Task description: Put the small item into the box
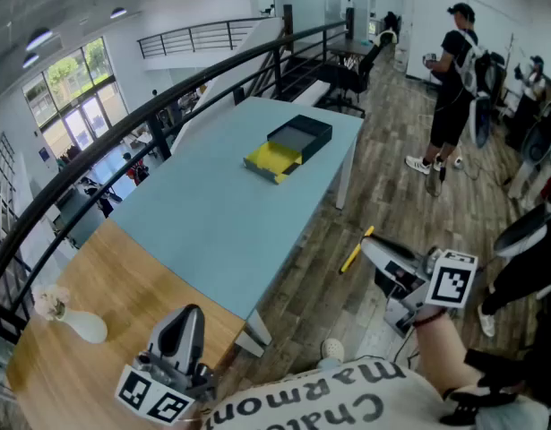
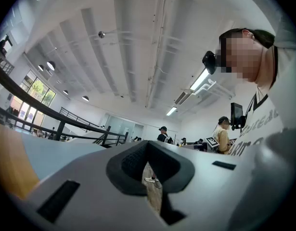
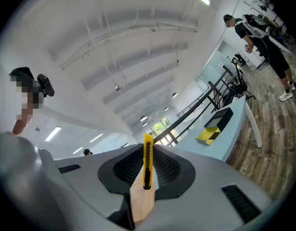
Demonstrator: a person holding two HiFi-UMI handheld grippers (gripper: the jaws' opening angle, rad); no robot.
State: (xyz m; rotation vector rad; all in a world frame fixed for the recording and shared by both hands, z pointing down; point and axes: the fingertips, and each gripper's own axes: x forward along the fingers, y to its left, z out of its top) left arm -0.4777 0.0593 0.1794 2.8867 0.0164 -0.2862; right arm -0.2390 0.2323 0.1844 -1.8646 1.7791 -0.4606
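Observation:
A yellow utility knife (image 3: 148, 160) stands clamped between the pads of my right gripper (image 3: 147, 177), which is shut on it. In the head view the knife (image 1: 355, 250) sticks out of that gripper (image 1: 372, 248) over the wooden floor, right of the table. An open black box (image 1: 300, 136) with a yellow part (image 1: 273, 160) beside it lies at the far end of the blue-grey table (image 1: 223, 227). The box (image 3: 221, 116) also appears far off in the right gripper view. My left gripper (image 1: 185, 322) hangs over the wooden tabletop, shut and holding nothing (image 2: 147, 163).
A white vase with flowers (image 1: 73, 323) stands on the wooden tabletop (image 1: 87, 276) at the lower left. A black railing (image 1: 159, 106) runs behind the tables. A person (image 1: 454, 83) stands on the floor at the far right, near office chairs (image 1: 351, 72).

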